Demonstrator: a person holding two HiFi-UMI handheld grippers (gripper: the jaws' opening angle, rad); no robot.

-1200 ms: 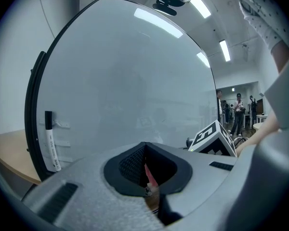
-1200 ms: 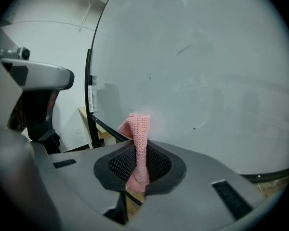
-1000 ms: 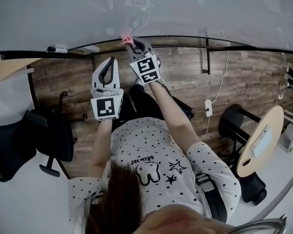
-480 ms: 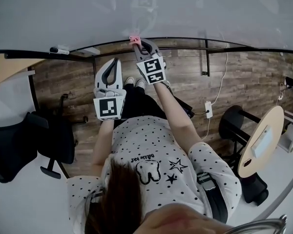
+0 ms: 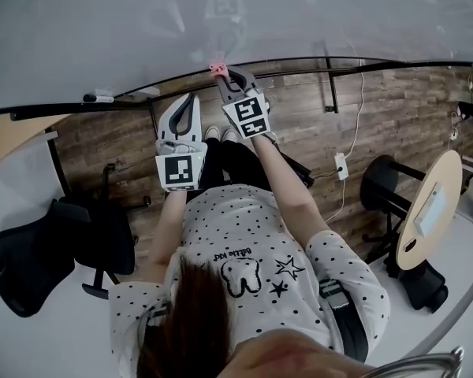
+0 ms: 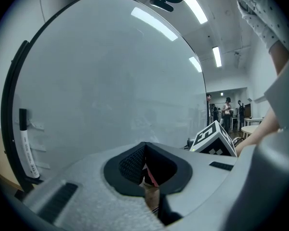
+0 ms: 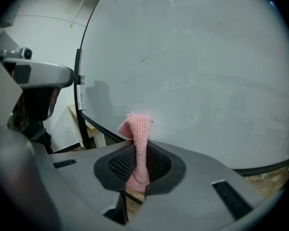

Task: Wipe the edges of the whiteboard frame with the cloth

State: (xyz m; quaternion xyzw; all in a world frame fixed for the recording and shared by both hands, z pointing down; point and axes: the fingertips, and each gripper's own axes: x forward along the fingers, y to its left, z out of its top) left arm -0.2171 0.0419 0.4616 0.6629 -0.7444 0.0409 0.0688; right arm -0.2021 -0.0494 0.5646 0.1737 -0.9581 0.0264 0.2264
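Note:
The whiteboard (image 5: 142, 22) fills the top of the head view; its black bottom frame (image 5: 299, 60) curves across below it. My right gripper (image 5: 223, 75) is shut on a pink knitted cloth (image 5: 217, 69), and the cloth's tip touches the bottom frame. In the right gripper view the cloth (image 7: 138, 129) sticks up from the right gripper (image 7: 137, 170) against the board, just above the frame (image 7: 98, 127). My left gripper (image 5: 191, 103) hangs lower left of it, shut and holding nothing, away from the board. The left gripper (image 6: 145, 166) faces the board surface (image 6: 111, 81).
A marker (image 5: 98, 98) lies on the ledge at the left, shown as marker (image 6: 26, 148) beside the frame's left edge (image 6: 9, 105). Below are a black office chair (image 5: 55, 246), the board's stand post (image 5: 331, 85), a cable with plug (image 5: 340, 166), a stool (image 5: 386, 187) and a round table (image 5: 430, 211).
My right gripper has slid a little to the right along the bottom frame with the cloth in it. The left gripper followed to the right.

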